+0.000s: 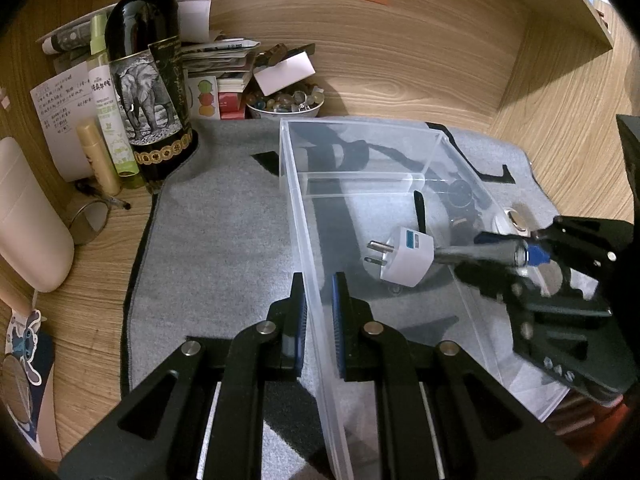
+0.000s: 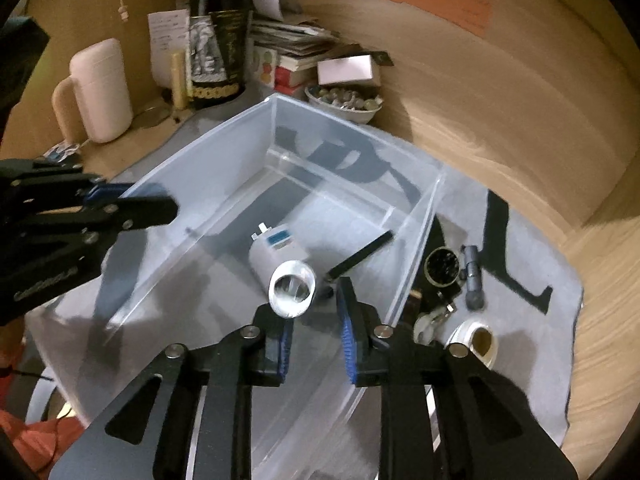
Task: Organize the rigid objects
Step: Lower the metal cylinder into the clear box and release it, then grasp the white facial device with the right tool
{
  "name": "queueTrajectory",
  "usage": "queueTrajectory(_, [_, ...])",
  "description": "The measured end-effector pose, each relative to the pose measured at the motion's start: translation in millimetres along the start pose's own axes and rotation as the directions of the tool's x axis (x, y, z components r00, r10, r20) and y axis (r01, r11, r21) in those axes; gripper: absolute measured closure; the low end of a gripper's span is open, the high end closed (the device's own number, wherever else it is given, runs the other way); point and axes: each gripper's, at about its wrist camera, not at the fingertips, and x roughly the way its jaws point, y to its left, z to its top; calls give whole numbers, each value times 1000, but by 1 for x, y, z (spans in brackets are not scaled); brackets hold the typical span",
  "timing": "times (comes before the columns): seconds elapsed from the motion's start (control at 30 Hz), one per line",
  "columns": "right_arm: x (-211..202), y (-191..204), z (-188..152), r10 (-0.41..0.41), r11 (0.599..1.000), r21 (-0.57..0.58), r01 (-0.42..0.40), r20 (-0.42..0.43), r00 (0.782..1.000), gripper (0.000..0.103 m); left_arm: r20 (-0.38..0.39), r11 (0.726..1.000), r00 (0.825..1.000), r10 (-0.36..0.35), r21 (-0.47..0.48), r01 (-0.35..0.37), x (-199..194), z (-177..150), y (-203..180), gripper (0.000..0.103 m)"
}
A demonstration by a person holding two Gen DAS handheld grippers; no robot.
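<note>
Over the clear bin [image 2: 224, 168], the right gripper [image 2: 314, 332] has its fingers parted, a silver cylinder [image 2: 292, 289] loose against the left one, apparently mid-release; a white plug adapter [image 2: 276, 250] lies inside already. The left gripper [image 1: 320, 322] pinches the bin's near wall. Next: withdraw, then fetch items outside the bin's right wall

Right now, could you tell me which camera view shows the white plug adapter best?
The left wrist view: the white plug adapter lies unobstructed in the clear bin, prongs and blue label visible. In the right wrist view, a silver cylinder covers part of it.
</note>
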Motion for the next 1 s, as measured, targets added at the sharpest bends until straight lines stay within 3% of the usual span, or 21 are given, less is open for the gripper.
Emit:
queueTrajectory(0.17, [-9, 11, -4, -1, 1000, -31, 2, 11, 1000, 59, 0, 1000, 1000, 0, -1, 0, 0, 0, 0, 91])
queueTrajectory(0.27, [-15, 12, -5, -8, 999, -35, 9, 27, 1000, 53, -1, 1000, 1000, -1, -1, 1, 0, 0, 0, 91])
queueTrajectory(0.43, [-27, 3, -1, -6, 1000, -1, 7, 55, 998, 50, -2, 1000, 1000, 1, 0, -1, 0, 0, 0, 91])
queueTrajectory(0.73, [-53, -43, 0, -100, 987, 141, 83, 121, 988, 48, -2, 1000, 1000, 3, 1, -3, 0, 0, 0, 91])
queueTrajectory(1.0, [-55, -103, -26, -190, 934, 319, 160, 64, 980, 46, -2, 1000, 1000, 6, 5, -6, 1, -2, 1, 91])
